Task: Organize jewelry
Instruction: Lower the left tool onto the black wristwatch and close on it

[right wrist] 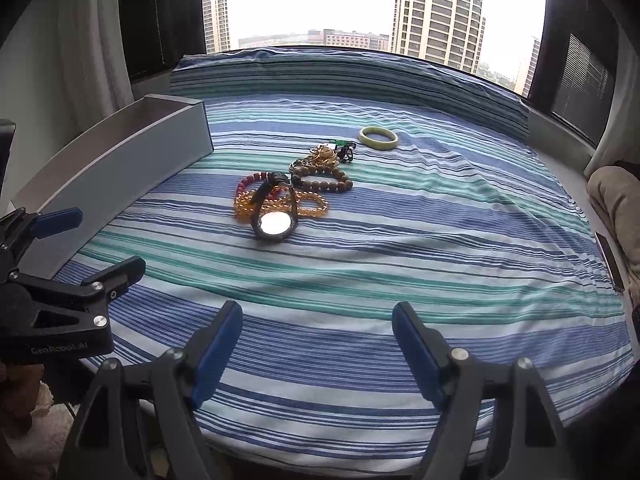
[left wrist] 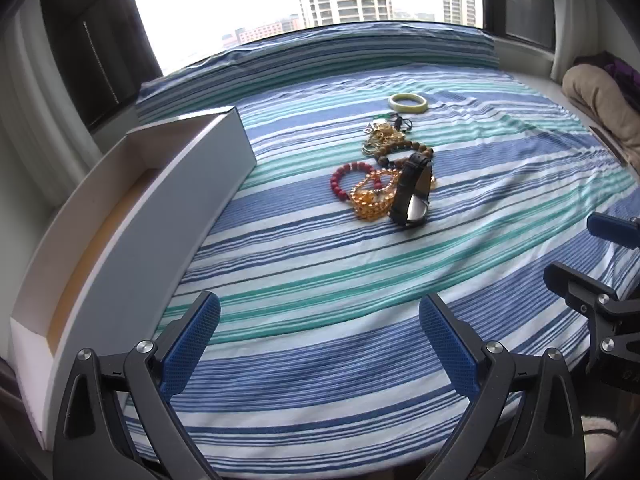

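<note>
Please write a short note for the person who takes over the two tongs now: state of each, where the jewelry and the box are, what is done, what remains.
Left tongs: open, empty, above bare striped sheet.
Right tongs: open, empty, also above the sheet.
Jewelry all lies on the sheet in one cluster: watch nearest, on its side; amber beads, red bead bracelet, brown bead bracelet, gold pieces behind; pale bangle farthest, apart.
White box stands at the left; what shows of its inside is empty.
Done: nothing moved into the box.
Left: every piece.
</note>
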Tool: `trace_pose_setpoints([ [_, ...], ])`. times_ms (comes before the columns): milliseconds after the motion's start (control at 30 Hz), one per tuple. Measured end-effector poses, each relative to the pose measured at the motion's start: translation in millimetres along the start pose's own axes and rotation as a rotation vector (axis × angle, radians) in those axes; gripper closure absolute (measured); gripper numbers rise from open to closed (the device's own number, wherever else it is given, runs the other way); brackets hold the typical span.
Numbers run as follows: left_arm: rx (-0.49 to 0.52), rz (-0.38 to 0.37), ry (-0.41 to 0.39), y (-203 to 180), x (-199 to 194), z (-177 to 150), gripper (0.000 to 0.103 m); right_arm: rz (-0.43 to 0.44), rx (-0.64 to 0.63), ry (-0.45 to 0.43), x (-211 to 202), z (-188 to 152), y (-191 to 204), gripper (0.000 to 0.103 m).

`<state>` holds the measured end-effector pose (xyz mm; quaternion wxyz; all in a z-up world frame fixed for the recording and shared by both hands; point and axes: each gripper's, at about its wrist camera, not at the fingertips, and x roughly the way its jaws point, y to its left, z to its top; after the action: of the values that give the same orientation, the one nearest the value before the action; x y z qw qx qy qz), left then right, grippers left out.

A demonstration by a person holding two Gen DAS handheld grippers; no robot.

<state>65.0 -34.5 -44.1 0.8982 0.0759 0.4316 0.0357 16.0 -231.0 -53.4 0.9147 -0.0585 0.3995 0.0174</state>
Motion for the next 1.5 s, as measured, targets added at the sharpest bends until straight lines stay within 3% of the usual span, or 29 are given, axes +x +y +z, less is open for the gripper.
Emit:
trace_pose_setpoints([
  [467,0.005,-0.009,0.003,0,2,0,0.003,-0.001,0.003,0.010,1,-1,0,0.024],
  [700,-0.059,-0.293,-0.007,14,19,18,0.003,-0.006,0.028,0.015,3,-3,-7,0.024],
  [800,0.028,-0.352,-0.019,-3,31,36,0.003,-0.003,0.042,0.018,5,-5,-12,0.024],
  [1000,0.191,-0.357,-0.039,-45,71,66,0.003,-0.003,0.062,0.018,5,-9,-21,0.024],
  [1200,0.263,-0.337,-0.019,-67,106,82,0.004,-0.012,0.092,0.028,7,-14,-33,0.024],
  [1333,0.295,-0.357,-0.028,-72,109,82,0.005,-0.012,0.108,0.040,11,-18,-39,0.024],
  [1400,0.317,-0.354,-0.042,-76,108,82,0.009,-0.011,0.114,0.046,14,-18,-41,0.024],
  [1500,0.331,-0.375,-0.021,-80,112,83,0.038,-0.007,0.119,0.048,16,-18,-43,0.024],
])
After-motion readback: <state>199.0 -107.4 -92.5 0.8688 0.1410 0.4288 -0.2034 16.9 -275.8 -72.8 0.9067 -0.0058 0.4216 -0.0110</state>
